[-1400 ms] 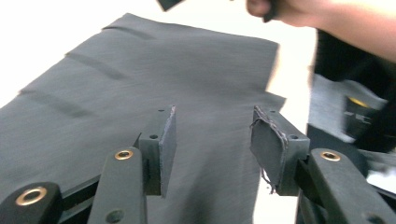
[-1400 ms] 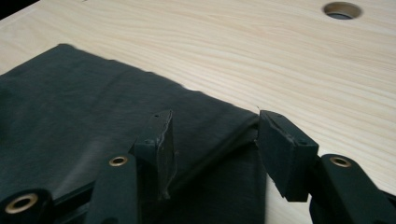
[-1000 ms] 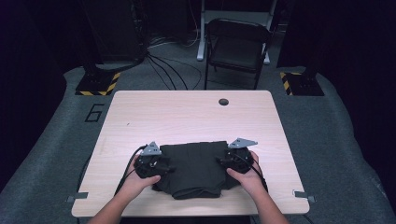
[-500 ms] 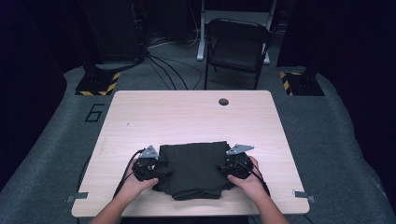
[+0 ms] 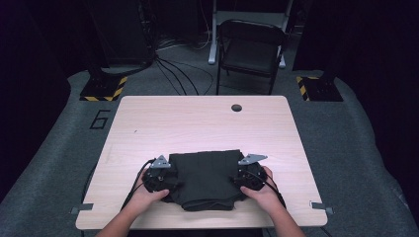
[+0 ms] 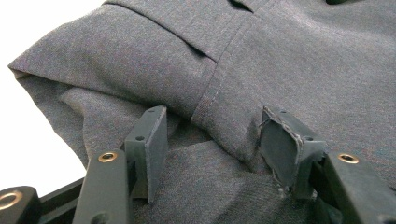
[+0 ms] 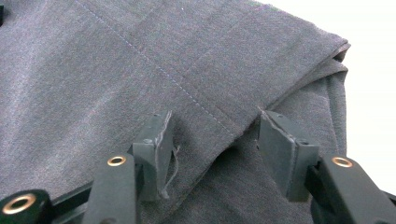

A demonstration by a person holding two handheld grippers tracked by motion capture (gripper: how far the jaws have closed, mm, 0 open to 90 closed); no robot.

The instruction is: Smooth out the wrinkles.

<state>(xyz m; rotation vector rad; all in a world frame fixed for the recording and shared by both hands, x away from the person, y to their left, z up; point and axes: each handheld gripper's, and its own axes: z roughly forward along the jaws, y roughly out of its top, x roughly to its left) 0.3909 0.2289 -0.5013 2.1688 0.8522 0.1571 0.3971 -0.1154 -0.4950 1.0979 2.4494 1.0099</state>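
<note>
the dark cloth (image 5: 206, 178) lies folded on the near part of the table (image 5: 197, 123), between the two hands. it already makes a compact, nearly square packet with several layers, so the folding looks mostly done. the left gripper (image 5: 159, 177) sits at its left edge and the right gripper (image 5: 249, 175) at its right edge. in the left gripper view the jaws stand apart with a thick seam of the cloth (image 6: 243, 70) between them, the pads not pressing. in the right gripper view the jaws are also released, over a folded edge of the cloth (image 7: 140, 60). what remains is probably one last fold or only smoothing.
</note>
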